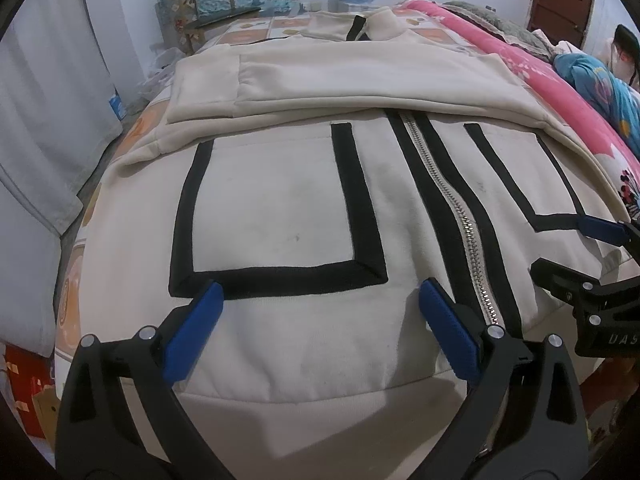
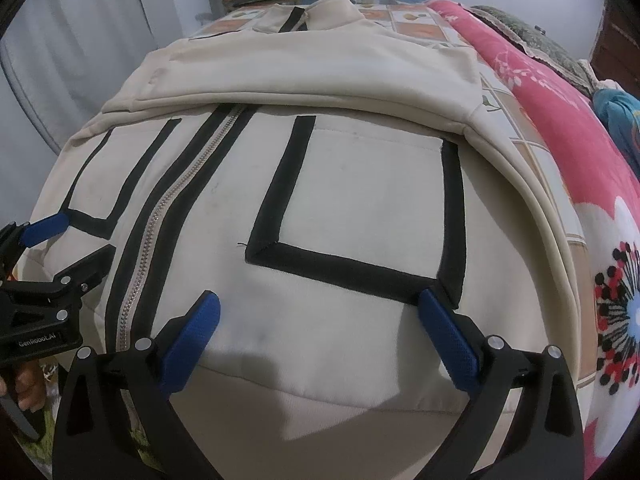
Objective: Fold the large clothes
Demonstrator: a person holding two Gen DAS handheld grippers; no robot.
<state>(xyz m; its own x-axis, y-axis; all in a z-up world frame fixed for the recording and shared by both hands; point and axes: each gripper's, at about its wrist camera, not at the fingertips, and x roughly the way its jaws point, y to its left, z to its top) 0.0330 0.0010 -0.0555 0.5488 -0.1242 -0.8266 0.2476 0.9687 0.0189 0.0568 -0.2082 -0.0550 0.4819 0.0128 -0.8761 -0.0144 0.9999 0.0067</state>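
Both grippers, left gripper (image 1: 316,292) and right gripper (image 2: 316,300), are held spread at the jacket (image 1: 280,200) hem; its zipper (image 1: 460,208) axis runs toward 12 o'clock.

Matt cream fleece jacket (image 1: 288,208) (shiny metal zipper (image 1: 460,216)).

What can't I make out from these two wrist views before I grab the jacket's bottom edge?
- Jacket hem: in both wrist views it runs under the gripper bodies and off the bottom edge.
- Zipper upper part: the folded-over sleeves cover it.
- Left gripper and right gripper: both open, but contact between pads and cloth cannot be told.
- Bed beneath: mostly hidden by the jacket.
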